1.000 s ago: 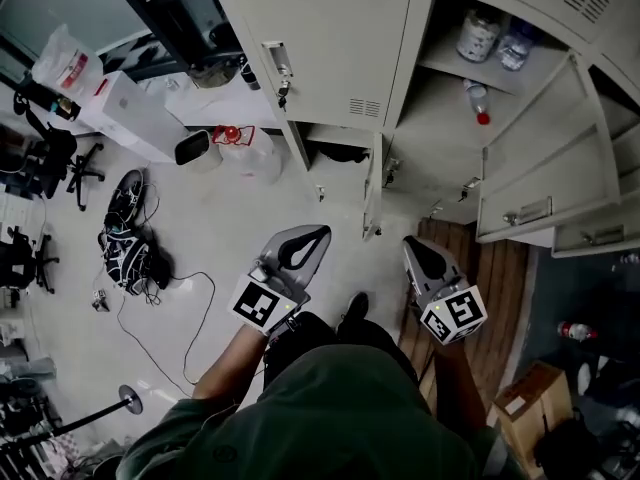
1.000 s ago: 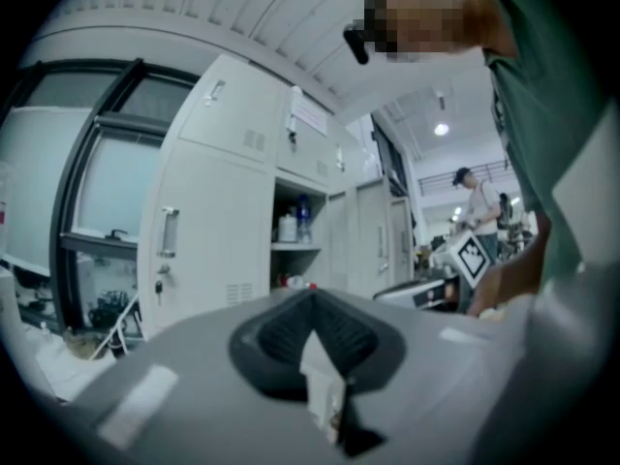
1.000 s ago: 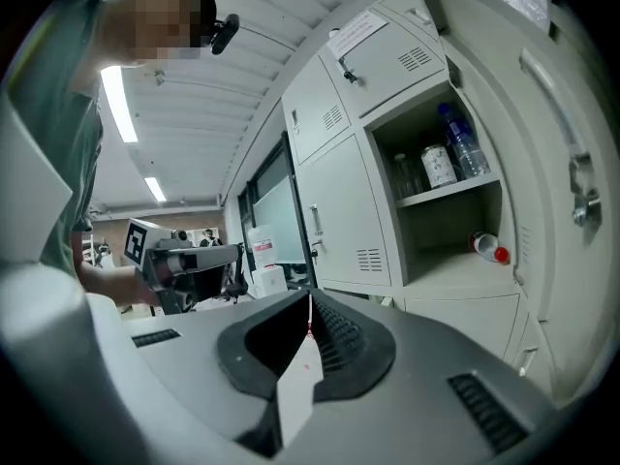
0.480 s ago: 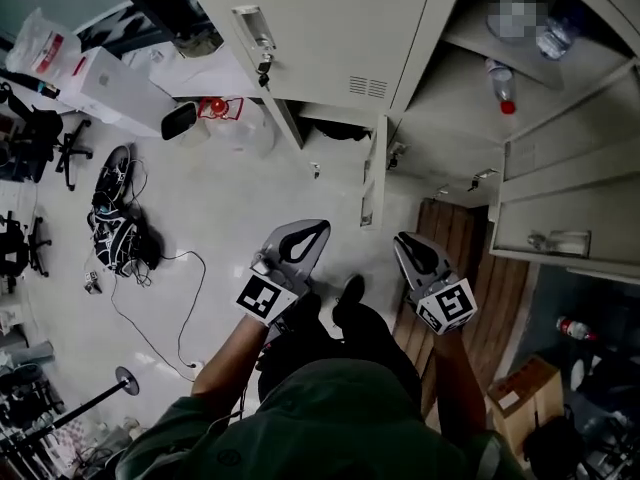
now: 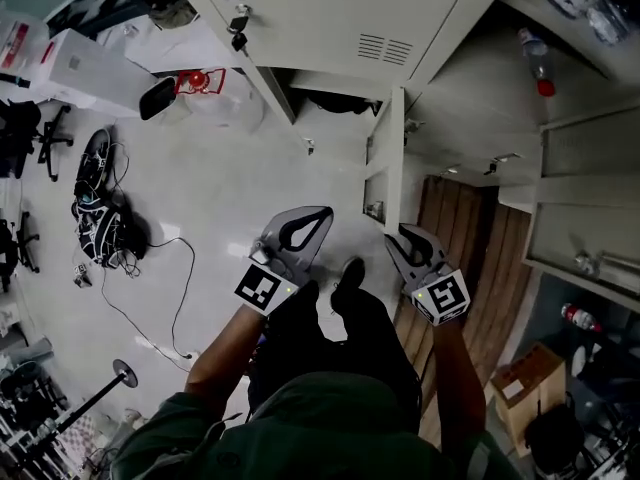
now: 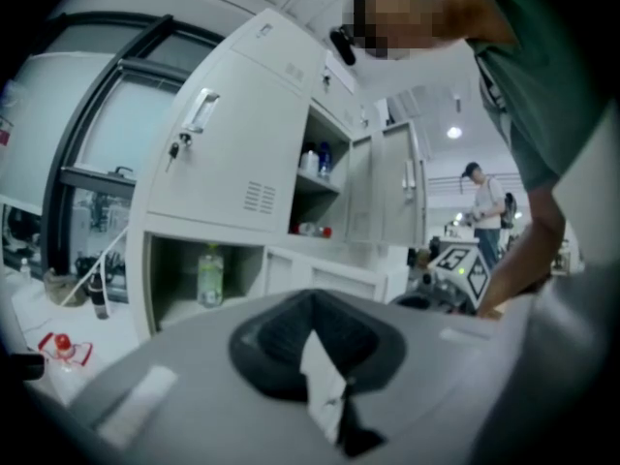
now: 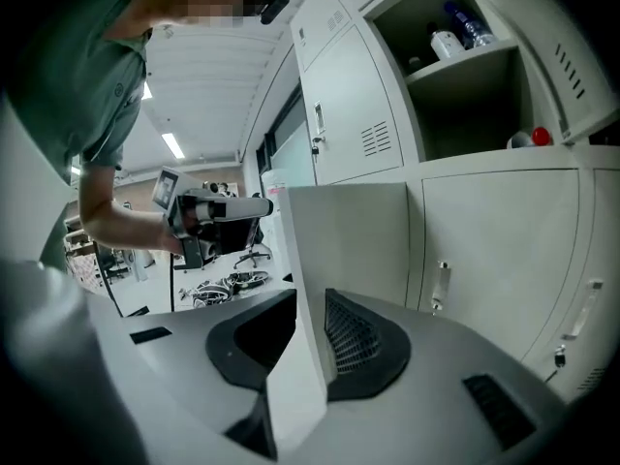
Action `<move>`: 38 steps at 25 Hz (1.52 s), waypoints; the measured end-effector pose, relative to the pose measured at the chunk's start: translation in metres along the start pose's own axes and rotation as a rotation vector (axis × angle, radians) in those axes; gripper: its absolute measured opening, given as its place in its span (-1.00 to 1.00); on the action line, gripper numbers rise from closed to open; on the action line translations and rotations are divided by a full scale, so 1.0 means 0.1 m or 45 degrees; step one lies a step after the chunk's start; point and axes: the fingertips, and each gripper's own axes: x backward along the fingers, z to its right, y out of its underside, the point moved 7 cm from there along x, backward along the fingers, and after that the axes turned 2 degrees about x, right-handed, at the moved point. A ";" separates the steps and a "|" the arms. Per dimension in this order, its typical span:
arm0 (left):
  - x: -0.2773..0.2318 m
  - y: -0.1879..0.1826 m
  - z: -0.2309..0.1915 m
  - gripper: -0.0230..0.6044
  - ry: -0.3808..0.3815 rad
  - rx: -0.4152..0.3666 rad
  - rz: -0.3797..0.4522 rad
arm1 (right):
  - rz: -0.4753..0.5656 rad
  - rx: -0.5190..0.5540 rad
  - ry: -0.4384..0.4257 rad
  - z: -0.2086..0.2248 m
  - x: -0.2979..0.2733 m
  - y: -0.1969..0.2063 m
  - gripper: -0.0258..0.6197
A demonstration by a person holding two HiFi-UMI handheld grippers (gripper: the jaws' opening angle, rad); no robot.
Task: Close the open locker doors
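Observation:
The grey lockers (image 5: 330, 18) fill the top of the head view. A lower locker door (image 5: 386, 153) stands open, edge-on to me. My right gripper (image 5: 393, 236) is at its near end. In the right gripper view that door's panel (image 7: 339, 231) runs down between the jaws of the right gripper (image 7: 310, 298), with both pads against it. My left gripper (image 5: 322, 213) hangs shut and empty over the floor, left of the door. The upper right compartment (image 5: 470, 98) is open, with a red-capped bottle (image 5: 537, 63) inside and its door (image 5: 590, 208) swung out. The lower left compartment (image 6: 179, 279) is open too.
A bag and cable (image 5: 100, 223) lie on the floor at left, near an office chair (image 5: 20, 133) and a white box (image 5: 70, 63). Wooden boards (image 5: 470, 268) and a cardboard box (image 5: 520, 393) are at right. A person (image 6: 481, 201) stands far off.
I have come closer to the lockers, which now sit higher in the head view. The right gripper has moved up to the near end of the lower door. The left gripper has also moved forward a little.

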 end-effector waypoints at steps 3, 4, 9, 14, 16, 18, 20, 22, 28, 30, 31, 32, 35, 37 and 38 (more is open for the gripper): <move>0.00 0.13 -0.09 -0.93 0.003 0.010 0.000 | -0.009 0.009 0.012 -0.01 -0.12 0.11 -0.68; 0.00 0.17 -0.12 -0.93 0.002 0.011 -0.004 | -0.004 0.010 0.015 -0.02 -0.15 0.13 -0.68; 0.06 0.28 -0.27 -0.93 -0.013 0.034 -0.008 | 0.019 0.038 0.016 -0.12 -0.32 0.13 -0.68; 0.19 0.32 -0.50 -0.93 -0.043 0.058 -0.002 | 0.044 0.061 0.012 -0.26 -0.64 0.03 -0.68; 0.25 0.31 -0.60 -0.93 -0.063 0.061 0.000 | 0.049 0.053 0.009 -0.32 -0.77 -0.02 -0.68; 0.32 0.29 -0.72 -0.93 -0.085 0.065 0.002 | 0.046 0.042 0.007 -0.37 -0.92 -0.06 -0.68; 0.39 0.27 -0.84 -0.93 -0.108 0.068 0.010 | 0.041 0.041 0.000 -0.42 -1.08 -0.11 -0.68; 0.47 0.25 -0.95 -0.93 -0.127 0.071 0.015 | 0.051 0.043 -0.011 -0.45 -1.25 -0.19 -0.68; 0.69 0.22 -1.28 -0.93 -0.181 0.095 0.014 | 0.049 0.052 -0.021 -0.44 -1.75 -0.41 -0.69; 0.74 0.20 -1.39 -0.93 -0.195 0.099 0.018 | 0.046 0.060 -0.013 -0.40 -1.91 -0.49 -0.71; 0.77 0.19 -1.44 -0.93 -0.201 0.100 0.022 | 0.052 0.062 -0.008 -0.38 -1.98 -0.53 -0.71; 0.79 0.18 -1.49 -0.93 -0.207 0.101 0.027 | 0.059 0.064 -0.003 -0.35 -2.05 -0.56 -0.71; 0.83 0.14 -1.62 -0.93 -0.222 0.100 0.038 | 0.083 0.075 0.019 -0.27 -2.24 -0.69 -0.72; 0.85 0.12 -1.70 -0.93 -0.228 0.095 0.049 | 0.096 0.073 0.041 -0.20 -2.35 -0.75 -0.72; 0.86 0.10 -1.73 -0.93 -0.231 0.092 0.056 | 0.102 0.069 0.053 -0.16 -2.40 -0.77 -0.73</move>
